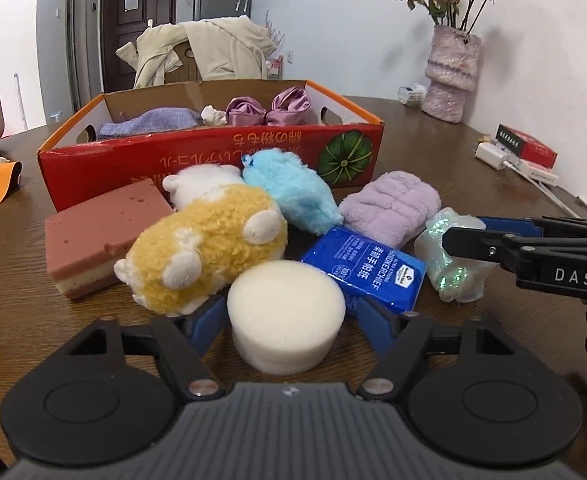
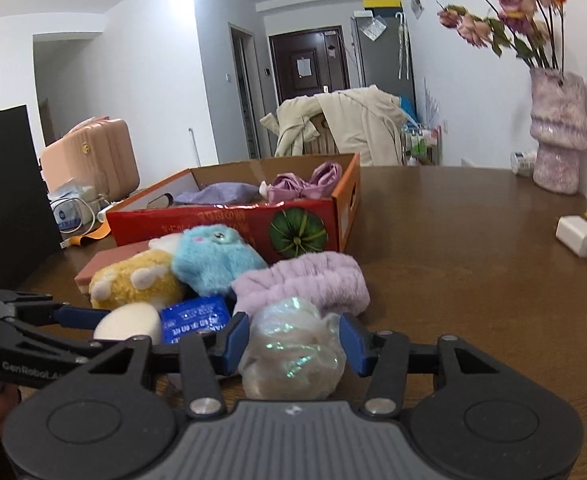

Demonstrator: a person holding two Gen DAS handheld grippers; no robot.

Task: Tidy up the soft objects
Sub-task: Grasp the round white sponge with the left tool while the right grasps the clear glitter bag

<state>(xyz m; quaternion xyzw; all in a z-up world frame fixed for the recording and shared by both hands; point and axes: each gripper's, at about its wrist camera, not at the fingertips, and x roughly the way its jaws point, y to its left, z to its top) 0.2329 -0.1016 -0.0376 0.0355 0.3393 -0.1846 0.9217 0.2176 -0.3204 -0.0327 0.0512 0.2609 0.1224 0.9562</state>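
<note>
White foam, a round sponge (image 1: 285,316), sits between the blue pads of the left gripper (image 1: 287,320); the jaws stand wide on either side of it, and whether the pads touch it I cannot tell. It rests on the wooden table (image 1: 433,152). The right gripper (image 2: 293,344) brackets a glittery clear pouch (image 2: 293,348) in the same way, jaws spread about it, pads at its flanks, contact uncertain; the pouch also sits on the table.

Just behind the sponge lies a blue tissue pack (image 1: 367,268), touching a yellow plush (image 1: 209,248) on its left. Behind these are a blue plush (image 1: 289,188) and a white plush (image 1: 201,182), pressed together. A pink layered sponge (image 1: 101,236) lies to the left of the yellow plush, against it. A lilac headband (image 1: 391,208) lies between the blue plush and the pouch.

Beyond the pile stands an open red box (image 1: 213,160), holding a purple cloth (image 1: 149,122) and 2 satin scrunchies (image 1: 269,110). Far right stands a fuzzy vase (image 1: 451,72) of dried roses, well apart from the pile, with a white charger (image 1: 493,156) near the table edge.
</note>
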